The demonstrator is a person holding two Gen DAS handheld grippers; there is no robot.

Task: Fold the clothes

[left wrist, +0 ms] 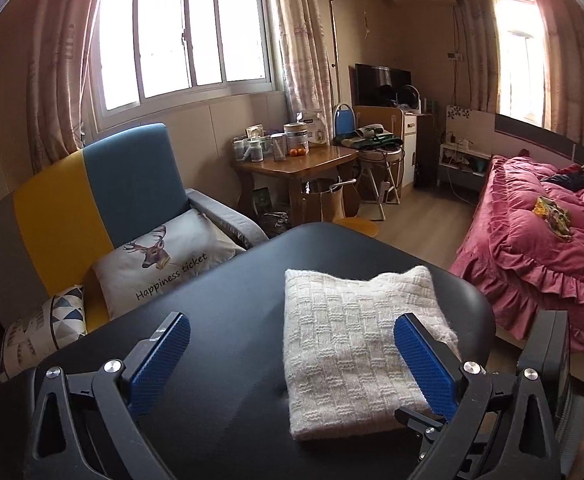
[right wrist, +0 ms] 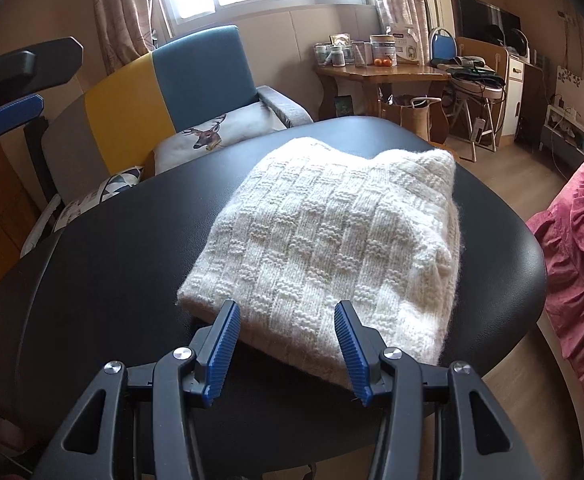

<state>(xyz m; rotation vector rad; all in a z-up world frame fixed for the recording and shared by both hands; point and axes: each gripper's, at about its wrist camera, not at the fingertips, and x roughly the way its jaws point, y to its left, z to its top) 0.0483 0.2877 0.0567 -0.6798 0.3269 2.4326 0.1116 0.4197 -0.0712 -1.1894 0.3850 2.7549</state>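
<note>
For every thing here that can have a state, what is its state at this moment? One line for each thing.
White knitted sweater: folded, lying flat on the black table.
Left gripper: open wide, holding nothing.
Right gripper: partly open above the sweater's near edge, pads not pressing on it.
Curtains: drawn aside from the window.
Television: screen dark.

Bare black table (left wrist: 220, 320) left of the folded sweater (left wrist: 343, 344); armchair (left wrist: 104, 200) crowds its far-left edge.

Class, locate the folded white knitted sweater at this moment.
The white knitted sweater lies folded on the black table, toward its right side nearest the pink bed, just ahead of the right gripper.
</note>
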